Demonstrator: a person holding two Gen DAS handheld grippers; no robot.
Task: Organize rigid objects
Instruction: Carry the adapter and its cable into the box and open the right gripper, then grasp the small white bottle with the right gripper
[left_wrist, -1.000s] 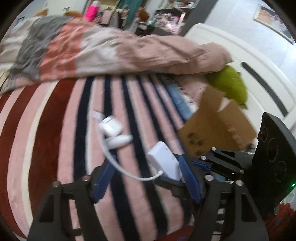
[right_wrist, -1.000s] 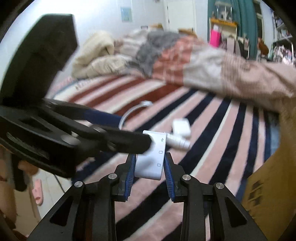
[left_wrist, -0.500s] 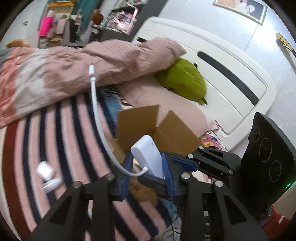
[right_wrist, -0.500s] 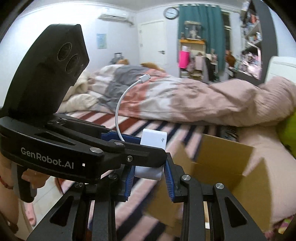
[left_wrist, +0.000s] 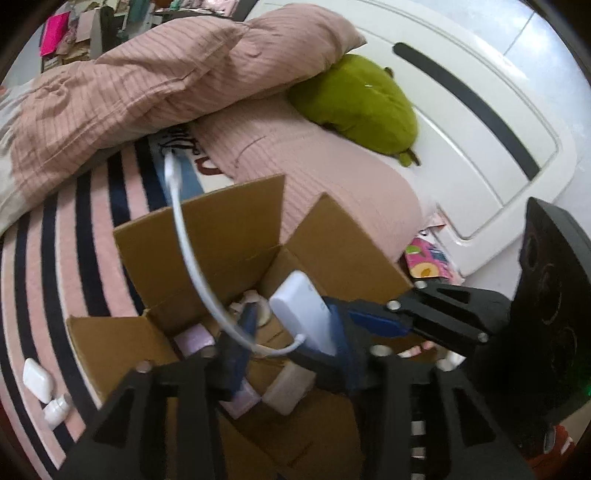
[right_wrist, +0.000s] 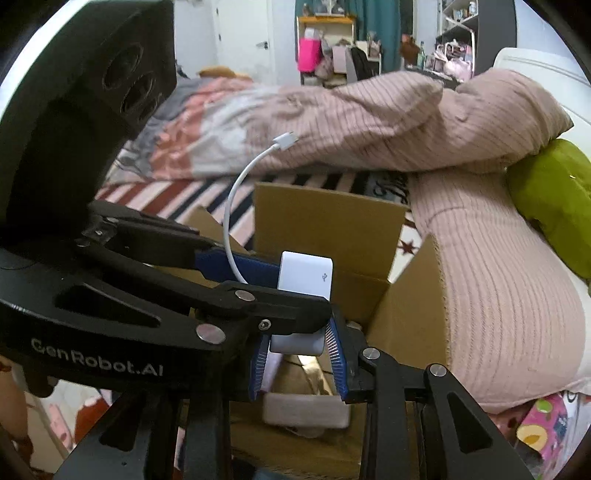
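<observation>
Left wrist view looks down into the open cardboard box (left_wrist: 207, 236) on the striped bed (left_wrist: 40, 266): the white USB adapter (left_wrist: 303, 310) hangs above the box's mouth, and the left gripper (left_wrist: 291, 332) has its jaws spread, the blue pad on the box's right side against the adapter, the other standing off with the white cable (left_wrist: 184, 236) crossing in front of it. The right gripper's jaws come in from the right of the box and appear to close on the adapter's lower end. Inside the box lie a pale purple item, a cream block and other small pieces, too jumbled to name. Left of the box, on the bed, sit a white earbud case (left_wrist: 37, 380) and a small white plug (left_wrist: 57, 408), which the other camera does not show. Right wrist view gives what this one cannot: the right gripper (right_wrist: 299, 354) with its jaws snug on the adapter's (right_wrist: 304, 275) flat sides, the USB mark facing the lens, and the cable (right_wrist: 236, 206) arching up stiffly to its free connector above the box (right_wrist: 325, 218). The left gripper (right_wrist: 266, 284) crosses in front. I judge the adapter light, hard and slick plastic; its broad flat faces are the place to grip, never the springy cable, which may snag on a flap.
</observation>
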